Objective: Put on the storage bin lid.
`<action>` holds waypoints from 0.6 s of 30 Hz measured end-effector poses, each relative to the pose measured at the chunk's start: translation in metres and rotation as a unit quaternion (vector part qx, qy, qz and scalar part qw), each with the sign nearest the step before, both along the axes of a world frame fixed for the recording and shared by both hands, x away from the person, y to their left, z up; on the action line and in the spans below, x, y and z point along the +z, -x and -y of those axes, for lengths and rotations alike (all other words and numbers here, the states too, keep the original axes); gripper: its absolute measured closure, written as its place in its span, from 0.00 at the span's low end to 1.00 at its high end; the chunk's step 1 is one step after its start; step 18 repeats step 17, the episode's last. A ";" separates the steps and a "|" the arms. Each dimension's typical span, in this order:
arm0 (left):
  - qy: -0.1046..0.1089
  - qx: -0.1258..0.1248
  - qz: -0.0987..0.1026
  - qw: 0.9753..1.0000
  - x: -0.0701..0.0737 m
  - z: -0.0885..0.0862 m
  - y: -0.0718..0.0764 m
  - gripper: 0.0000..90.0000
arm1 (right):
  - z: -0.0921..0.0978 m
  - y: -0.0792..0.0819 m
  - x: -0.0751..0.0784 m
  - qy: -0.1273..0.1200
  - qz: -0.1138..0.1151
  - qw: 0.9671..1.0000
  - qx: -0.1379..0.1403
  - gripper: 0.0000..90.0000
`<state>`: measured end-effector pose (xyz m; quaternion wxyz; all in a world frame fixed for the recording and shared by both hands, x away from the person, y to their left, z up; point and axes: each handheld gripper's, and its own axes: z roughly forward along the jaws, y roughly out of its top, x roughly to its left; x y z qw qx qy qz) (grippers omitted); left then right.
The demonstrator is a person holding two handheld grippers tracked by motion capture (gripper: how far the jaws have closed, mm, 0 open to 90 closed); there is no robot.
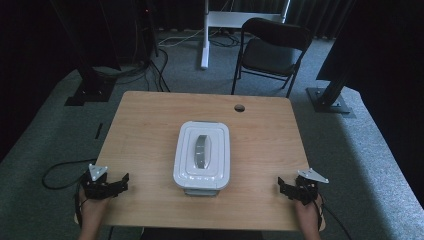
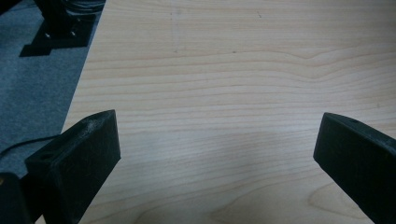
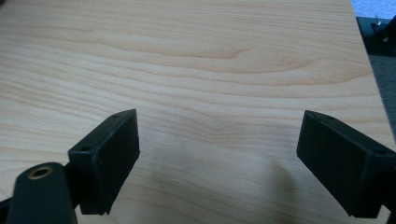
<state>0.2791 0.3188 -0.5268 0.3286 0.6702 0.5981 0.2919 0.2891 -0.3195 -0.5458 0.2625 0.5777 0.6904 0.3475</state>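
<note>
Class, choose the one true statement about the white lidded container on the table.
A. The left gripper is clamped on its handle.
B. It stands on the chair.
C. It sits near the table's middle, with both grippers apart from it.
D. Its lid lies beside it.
C: the white container sits mid-table, lid on, while the left gripper and right gripper rest open near the table's near corners.

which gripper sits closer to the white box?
The left gripper: less bare wood separates it from the white lidded box than separates the right gripper from it, though not by much.
</note>
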 end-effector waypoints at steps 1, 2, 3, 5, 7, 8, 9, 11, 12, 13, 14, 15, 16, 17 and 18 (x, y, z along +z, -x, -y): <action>0.000 0.000 0.000 1.000 0.000 0.000 0.000 0.01 | 0.000 0.000 0.000 -0.005 0.001 1.000 0.001 0.14; -0.003 0.002 -0.003 1.000 -0.001 -0.001 0.000 0.01 | 0.000 0.000 0.000 -0.005 0.001 1.000 0.001 0.14; -0.004 0.002 -0.006 1.000 -0.002 -0.002 0.001 0.01 | -0.001 0.000 -0.001 -0.007 0.002 1.000 0.002 0.14; -0.006 0.002 -0.010 1.000 -0.004 -0.002 0.001 0.01 | -0.004 -0.001 -0.002 0.012 0.000 1.000 0.002 0.14; -0.003 0.003 -0.011 1.000 -0.005 -0.002 0.001 0.01 | -0.005 -0.001 -0.002 0.013 0.001 1.000 0.001 0.14; -0.004 0.003 -0.011 1.000 -0.006 -0.002 0.001 0.01 | -0.004 -0.001 -0.002 0.009 0.002 1.000 0.001 0.14; -0.004 0.003 -0.011 1.000 -0.006 -0.002 0.001 0.01 | -0.004 -0.001 -0.002 0.009 0.002 1.000 0.001 0.14; -0.003 0.005 -0.012 1.000 -0.007 -0.003 0.001 0.01 | -0.003 -0.002 -0.002 0.002 -0.001 1.000 -0.003 0.14; -0.003 0.005 -0.012 1.000 -0.007 -0.003 0.001 0.01 | -0.003 -0.002 -0.002 0.002 -0.001 1.000 -0.003 0.14; -0.005 0.004 -0.012 1.000 -0.008 -0.003 0.001 0.01 | -0.003 -0.002 -0.002 0.002 -0.003 1.000 -0.007 0.14; -0.005 0.004 -0.012 1.000 -0.008 -0.003 0.001 0.01 | -0.003 -0.002 -0.002 0.002 -0.003 1.000 -0.007 0.14; -0.004 0.003 -0.011 1.000 -0.009 -0.003 0.001 0.01 | -0.003 -0.003 -0.002 0.004 -0.006 1.000 -0.010 0.14; -0.003 0.002 -0.011 1.000 -0.009 -0.003 0.001 0.01 | -0.003 -0.003 -0.002 0.004 -0.005 1.000 -0.011 0.14; -0.003 0.002 -0.011 1.000 -0.009 -0.003 0.001 0.01 | -0.003 -0.003 -0.002 0.003 -0.007 1.000 -0.011 0.14; -0.003 0.002 -0.011 1.000 -0.009 -0.003 0.001 0.01 | -0.003 -0.003 -0.002 0.003 -0.007 1.000 -0.011 0.14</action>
